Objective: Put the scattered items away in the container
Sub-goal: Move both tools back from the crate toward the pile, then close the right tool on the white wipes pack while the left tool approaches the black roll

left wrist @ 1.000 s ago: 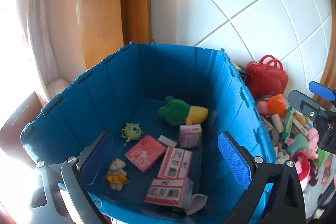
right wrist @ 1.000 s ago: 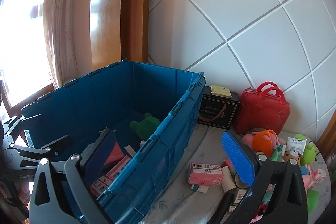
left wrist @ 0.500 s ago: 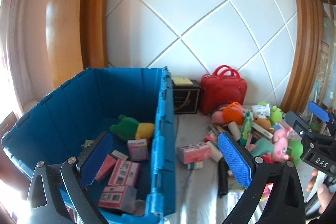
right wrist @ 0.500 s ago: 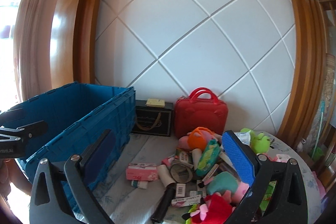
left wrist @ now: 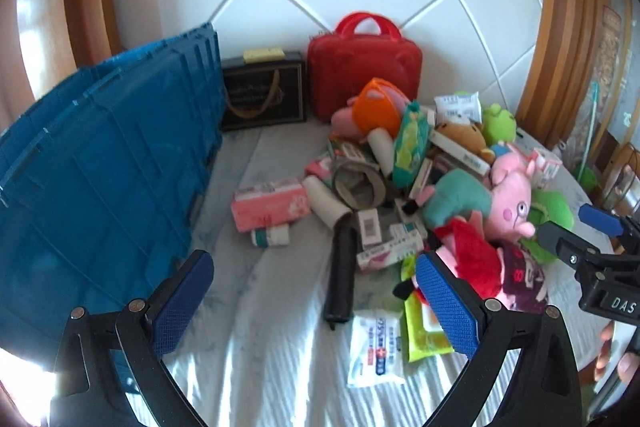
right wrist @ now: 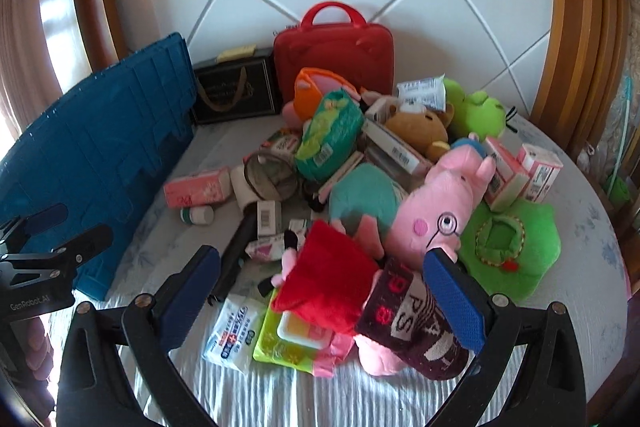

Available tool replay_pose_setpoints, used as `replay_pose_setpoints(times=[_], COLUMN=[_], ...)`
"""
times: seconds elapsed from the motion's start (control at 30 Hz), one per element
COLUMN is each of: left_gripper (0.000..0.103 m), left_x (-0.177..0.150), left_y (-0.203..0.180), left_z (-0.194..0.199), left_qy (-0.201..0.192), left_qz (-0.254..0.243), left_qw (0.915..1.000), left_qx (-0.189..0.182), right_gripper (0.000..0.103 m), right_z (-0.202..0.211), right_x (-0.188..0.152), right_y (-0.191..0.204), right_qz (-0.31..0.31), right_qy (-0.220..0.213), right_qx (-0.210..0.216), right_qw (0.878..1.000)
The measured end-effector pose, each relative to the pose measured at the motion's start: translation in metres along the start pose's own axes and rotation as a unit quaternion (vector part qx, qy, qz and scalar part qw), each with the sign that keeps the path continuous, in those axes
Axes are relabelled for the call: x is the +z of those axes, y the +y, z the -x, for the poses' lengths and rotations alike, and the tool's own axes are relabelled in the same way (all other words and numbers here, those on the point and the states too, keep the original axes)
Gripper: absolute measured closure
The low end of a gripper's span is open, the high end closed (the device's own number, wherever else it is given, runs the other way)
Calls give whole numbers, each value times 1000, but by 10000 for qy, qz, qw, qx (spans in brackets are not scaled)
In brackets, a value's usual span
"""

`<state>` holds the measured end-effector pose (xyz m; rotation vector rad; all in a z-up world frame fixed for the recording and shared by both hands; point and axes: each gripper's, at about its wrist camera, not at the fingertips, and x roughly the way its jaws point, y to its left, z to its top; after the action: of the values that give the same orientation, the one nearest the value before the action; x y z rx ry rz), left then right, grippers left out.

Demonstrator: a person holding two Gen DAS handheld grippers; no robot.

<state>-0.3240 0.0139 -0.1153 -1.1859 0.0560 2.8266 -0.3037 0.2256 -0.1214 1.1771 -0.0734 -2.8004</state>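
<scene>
The blue crate (left wrist: 100, 167) stands at the left; it also shows in the right wrist view (right wrist: 100, 147). A pile of toys and packets lies to its right: a pink pig plush (right wrist: 436, 211), a red plush (right wrist: 332, 279), a pink box (left wrist: 270, 203), a black tube (left wrist: 342, 275), a white wipes pack (left wrist: 376, 347). My left gripper (left wrist: 312, 303) is open and empty above the cloth beside the crate. My right gripper (right wrist: 320, 299) is open and empty, with the red plush between its fingers but not touched.
A red case (left wrist: 364, 67) and a black box (left wrist: 262, 91) stand against the tiled wall. A green frog cushion (right wrist: 508, 247) and small pink cartons (right wrist: 520, 175) lie at the right of the round table (right wrist: 592, 227). Wooden frames flank the wall.
Both grippers have swung right, away from the crate's inside, and now face the pile of toys. Both stay open and empty.
</scene>
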Motion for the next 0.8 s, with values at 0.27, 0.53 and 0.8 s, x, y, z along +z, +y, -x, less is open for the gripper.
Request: replay_pose_setpoints(times=[0.27, 0.53, 0.8], left_gripper=[1, 1, 4], left_x=[-40, -54, -55], left_y=[5, 42, 65], left_z=[-68, -111, -152], left_qy=[908, 1280, 1525], left_qz=[-169, -670, -876], left_qw=[9957, 9895, 9843], left_qx=[107, -14, -160], right_gripper=[0, 9, 52], right_z=[-50, -103, -148], right_x=[-54, -89, -106], right_y=[20, 79, 115], right_qz=[-441, -613, -639], right_qy=[871, 1570, 2004], right_qx=[747, 296, -222], right_qw=[9924, 9853, 9774])
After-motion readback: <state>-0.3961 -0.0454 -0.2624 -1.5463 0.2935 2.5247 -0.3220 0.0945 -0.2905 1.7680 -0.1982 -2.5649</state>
